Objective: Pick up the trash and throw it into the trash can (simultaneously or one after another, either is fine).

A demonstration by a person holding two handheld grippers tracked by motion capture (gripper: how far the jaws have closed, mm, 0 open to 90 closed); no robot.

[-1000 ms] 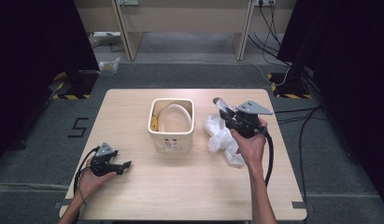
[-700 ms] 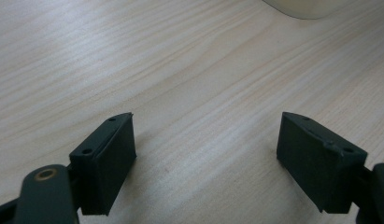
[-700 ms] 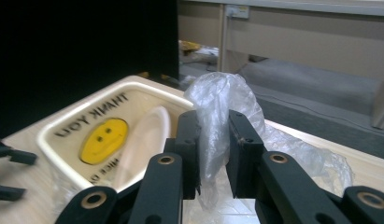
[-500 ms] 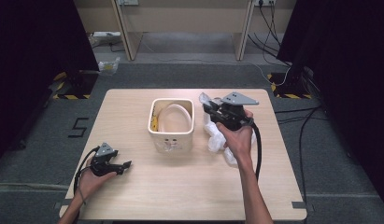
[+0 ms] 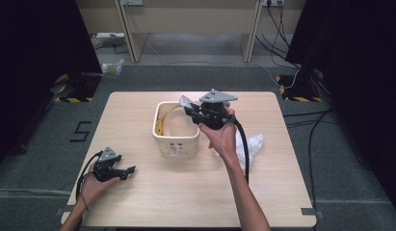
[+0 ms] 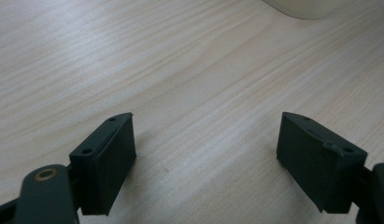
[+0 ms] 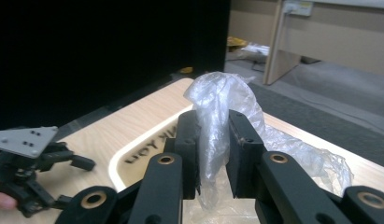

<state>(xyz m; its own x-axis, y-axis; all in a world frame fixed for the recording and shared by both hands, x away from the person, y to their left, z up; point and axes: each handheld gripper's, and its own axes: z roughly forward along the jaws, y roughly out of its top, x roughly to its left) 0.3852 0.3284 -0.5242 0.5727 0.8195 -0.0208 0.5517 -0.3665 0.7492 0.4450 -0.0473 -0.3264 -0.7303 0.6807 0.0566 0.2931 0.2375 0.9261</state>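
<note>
A cream plastic bin [image 5: 175, 141] stands at the table's middle, with something yellow [image 5: 159, 126] against its inner left wall. My right gripper [image 5: 189, 110] hovers over the bin's right rim, shut on a bunch of clear plastic film [image 5: 185, 101]. The right gripper view has the film [image 7: 220, 107] pinched between the two jaws of that gripper [image 7: 213, 126], above the bin's rim [image 7: 133, 156]. My left gripper [image 5: 128, 170] rests open on the front left of the table, nothing between its jaws [image 6: 206, 154].
More crumpled clear plastic [image 5: 253, 144] lies on the wooden table [image 5: 195, 192] right of the bin, behind the right forearm. I cannot tell whether it joins the held film. Cables trail from both grippers. Dark floor surrounds the table.
My right gripper has carried the pinched plastic film leftward from the heap beside the bin to above the bin's right rim. The left gripper has stayed in place.
</note>
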